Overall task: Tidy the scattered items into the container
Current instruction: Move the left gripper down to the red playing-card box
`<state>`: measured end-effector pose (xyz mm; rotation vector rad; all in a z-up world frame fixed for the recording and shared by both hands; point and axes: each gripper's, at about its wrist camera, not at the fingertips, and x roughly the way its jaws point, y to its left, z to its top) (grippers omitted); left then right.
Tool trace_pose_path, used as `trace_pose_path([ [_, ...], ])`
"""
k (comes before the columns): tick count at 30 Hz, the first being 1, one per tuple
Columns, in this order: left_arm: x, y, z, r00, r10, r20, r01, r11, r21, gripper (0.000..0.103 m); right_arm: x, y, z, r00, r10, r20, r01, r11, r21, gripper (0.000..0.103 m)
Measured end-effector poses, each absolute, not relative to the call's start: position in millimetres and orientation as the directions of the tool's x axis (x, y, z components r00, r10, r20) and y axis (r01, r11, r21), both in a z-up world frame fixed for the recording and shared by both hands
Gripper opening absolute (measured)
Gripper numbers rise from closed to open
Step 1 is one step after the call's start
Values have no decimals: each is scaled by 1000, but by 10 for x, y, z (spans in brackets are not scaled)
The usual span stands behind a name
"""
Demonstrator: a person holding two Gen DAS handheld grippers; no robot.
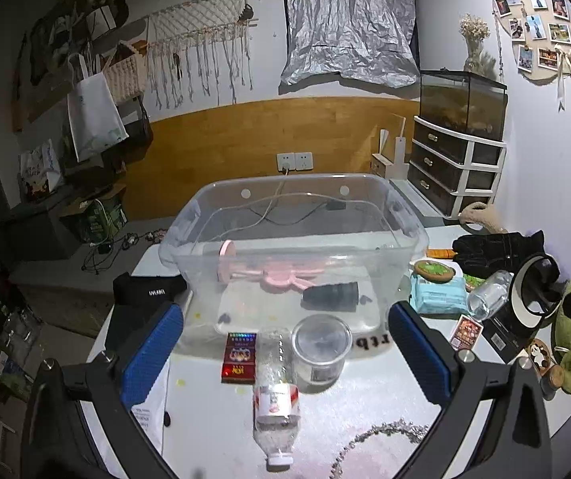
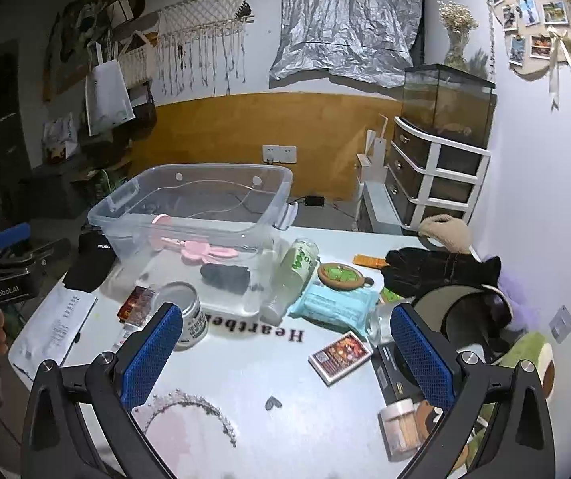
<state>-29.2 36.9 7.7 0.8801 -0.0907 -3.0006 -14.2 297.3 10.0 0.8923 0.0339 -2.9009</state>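
Note:
A clear plastic bin [image 1: 413, 235] [image 2: 125, 207] stands on the white table; a pink toy [image 1: 277, 273] [image 2: 201, 249] and a dark cylinder [image 1: 331, 297] [image 2: 223, 277] lie inside. In front of it lie a red card box [image 1: 238, 355], an empty plastic bottle [image 1: 275, 395] and a clear round tub [image 1: 319, 347] [image 2: 183, 313]. My left gripper [image 1: 285, 351] hangs open above these, holding nothing. My right gripper [image 2: 285, 353] is open over bare tabletop, with a small card box [image 2: 341, 356] between its fingers' line and a blue wipes pack [image 2: 335, 303] [image 1: 439, 295] beyond.
Black gloves [image 2: 441, 267], a green-label bottle [image 2: 293, 275], a round green coaster [image 2: 341, 275], a visor [image 2: 461, 311], a toothpick jar [image 2: 399, 427], a bead tiara [image 2: 189, 411], a black cap [image 1: 145, 291] and a white paper [image 2: 56, 323] crowd the table. A drawer unit [image 2: 437, 175] stands behind.

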Motion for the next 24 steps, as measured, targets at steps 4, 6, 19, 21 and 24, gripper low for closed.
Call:
trace_pose_path([
  [4, -229, 385, 9, -837, -20, -547, 0, -999, 37, 103, -66, 3065, 60, -823, -80, -562, 72, -997, 36, 103],
  [6, -202, 393, -21, -835, -6, -550, -6, -1000, 19, 103, -40, 3114, 42, -819, -79, -568, 59, -997, 53, 103],
  [19, -389, 906, -353, -747, 233, -623, -276, -961, -29, 101, 52, 3308, -562, -689, -56, -723, 6, -997, 71, 97],
  [21, -465, 1020, -432, -720, 267, -641, -326, -945, -27, 97, 68, 3328, -696, -654, -43, -755, -8, -998, 64, 80],
  [24, -616, 1229, -577, -663, 319, -677, -403, -914, -37, 92, 97, 3400, -849, -621, -35, -783, -51, -995, 85, 54],
])
